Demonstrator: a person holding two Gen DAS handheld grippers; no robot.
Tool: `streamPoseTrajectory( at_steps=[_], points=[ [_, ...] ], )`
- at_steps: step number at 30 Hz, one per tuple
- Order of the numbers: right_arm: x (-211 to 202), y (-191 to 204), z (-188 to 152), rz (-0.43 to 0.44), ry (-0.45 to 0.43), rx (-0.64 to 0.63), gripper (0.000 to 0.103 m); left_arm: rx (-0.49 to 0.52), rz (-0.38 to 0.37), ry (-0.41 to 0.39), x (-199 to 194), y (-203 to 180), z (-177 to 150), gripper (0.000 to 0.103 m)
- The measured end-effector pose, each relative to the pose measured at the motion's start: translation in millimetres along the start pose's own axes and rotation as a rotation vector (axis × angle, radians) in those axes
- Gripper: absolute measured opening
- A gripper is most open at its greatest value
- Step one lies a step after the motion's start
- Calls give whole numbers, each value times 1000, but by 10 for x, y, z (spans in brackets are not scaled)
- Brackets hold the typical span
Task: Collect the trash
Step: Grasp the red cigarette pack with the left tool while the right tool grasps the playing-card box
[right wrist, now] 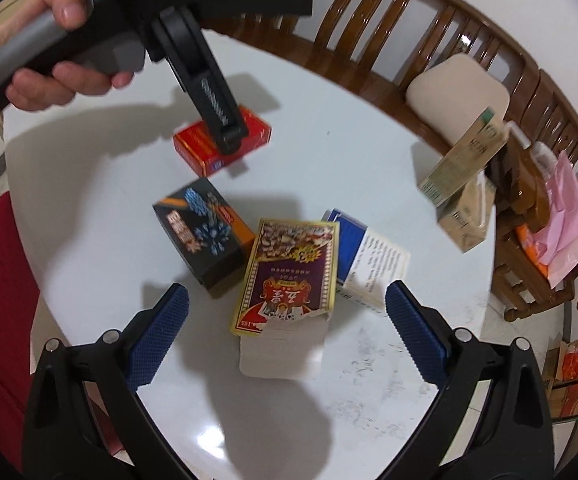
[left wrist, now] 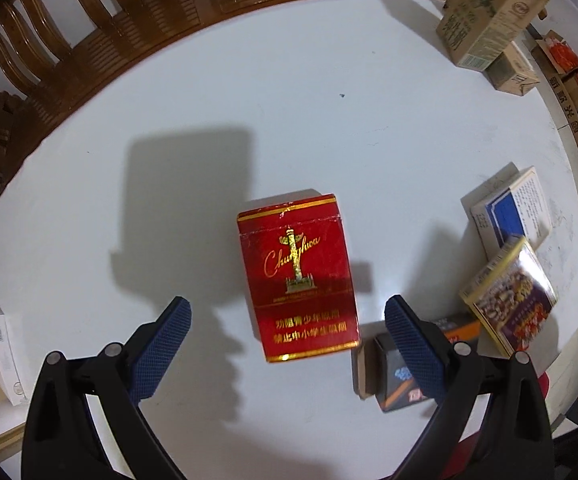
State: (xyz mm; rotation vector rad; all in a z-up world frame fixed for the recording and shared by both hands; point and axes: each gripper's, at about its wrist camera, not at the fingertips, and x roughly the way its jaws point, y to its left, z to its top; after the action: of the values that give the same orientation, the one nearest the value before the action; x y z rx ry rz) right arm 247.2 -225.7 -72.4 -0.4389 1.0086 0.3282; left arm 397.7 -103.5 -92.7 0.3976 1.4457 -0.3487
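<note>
Red cigarette pack (left wrist: 297, 276): lies flat on the white tabletop (left wrist: 309, 120), gold lettering up, lid end pointing far; centred between the spread fingers (left wrist: 413, 344) of the left gripper (left wrist: 287, 342), which touch nothing.

Same pack in the right wrist view (right wrist: 225, 142): far left of the tabletop (right wrist: 329, 152), partly behind the left gripper (right wrist: 229, 140), whose handle a hand (right wrist: 49, 76) holds.

Black-and-orange box (right wrist: 203, 232): near side of the red pack, apart from it, resting on the tabletop.

Yellow-bordered purple pack (right wrist: 289, 276): just right of the black box, tilted, its far edge leaning on the blue-and-white box (right wrist: 365, 256); a white slip (right wrist: 281, 352) protrudes from its torn near end.

Right gripper (right wrist: 287, 342): fingers (right wrist: 157, 340) wide apart, empty, with the purple pack's near end between them.

Two tan cartons (right wrist: 465, 184): far right of the tabletop, one stacked on the other.

Wooden chairs (right wrist: 389, 12): ring the far edge; one holds a cushion (right wrist: 457, 92).

Pink bag (right wrist: 569, 216): on a chair at right.
</note>
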Motion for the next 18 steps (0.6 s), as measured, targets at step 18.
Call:
streamPoseTrajectory(
  at_steps=[18],
  points=[
    [397,93,-36,-48,53,-47,67,-18,-48,45,319,2,196,83]
  ],
)
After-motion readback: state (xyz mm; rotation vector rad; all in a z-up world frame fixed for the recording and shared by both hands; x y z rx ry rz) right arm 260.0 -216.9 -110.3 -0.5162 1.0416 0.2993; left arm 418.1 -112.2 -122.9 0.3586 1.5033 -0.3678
